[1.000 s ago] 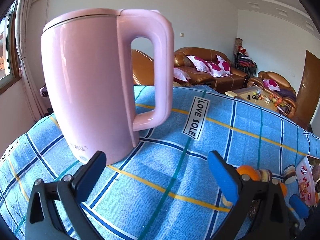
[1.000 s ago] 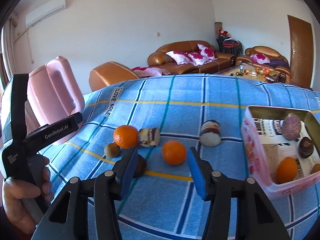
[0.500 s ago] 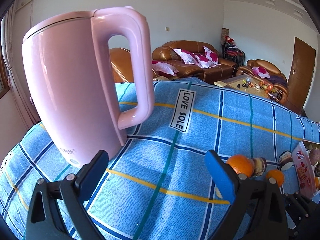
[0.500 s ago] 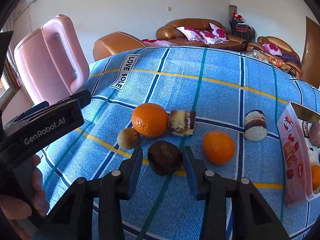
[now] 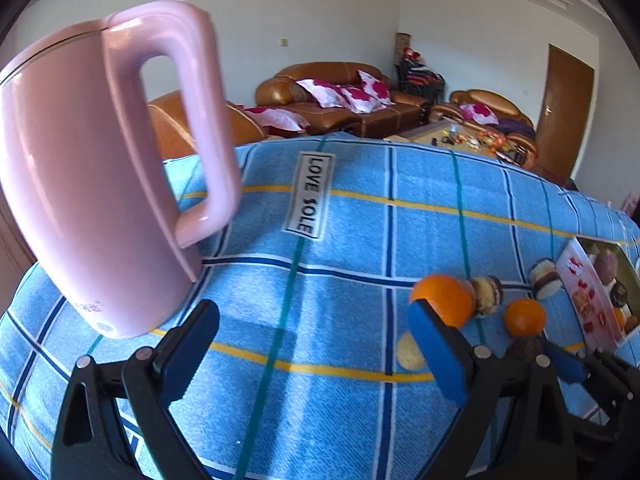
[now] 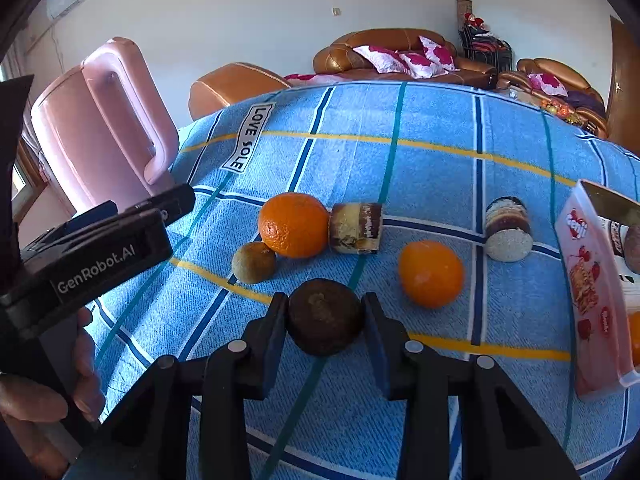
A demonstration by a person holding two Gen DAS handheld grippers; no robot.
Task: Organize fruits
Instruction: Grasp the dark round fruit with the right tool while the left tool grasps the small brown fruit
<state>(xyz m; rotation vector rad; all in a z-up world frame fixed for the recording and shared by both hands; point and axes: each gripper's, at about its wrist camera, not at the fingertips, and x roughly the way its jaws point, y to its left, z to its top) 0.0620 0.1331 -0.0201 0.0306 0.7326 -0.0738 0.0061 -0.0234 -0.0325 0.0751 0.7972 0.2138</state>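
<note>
A dark brown round fruit [image 6: 325,322] lies on the blue checked cloth [image 6: 432,168]. My right gripper [image 6: 325,309] straddles it; the jaws are closing and both pads touch its sides. Behind it are a large orange [image 6: 294,224], a small greenish-brown fruit [image 6: 254,262] and a smaller orange [image 6: 431,274]. The pink snack box [image 6: 588,280] at the right edge holds more fruit. My left gripper [image 5: 310,316] stands open over bare cloth with nothing between its fingers. The large orange [image 5: 442,300] sits just behind its right finger.
A tall pink kettle [image 5: 92,184] stands at the left, close to my left gripper. Two cake rolls [image 6: 355,228] [image 6: 509,234] lie among the fruit. A hand [image 6: 32,408] holds the left gripper's handle at the lower left. Sofas stand beyond the table.
My right gripper moved in from the small orange to the dark brown fruit, and its jaws narrowed onto it. The left wrist view swung right: the kettle slid left and the fruits came into sight.
</note>
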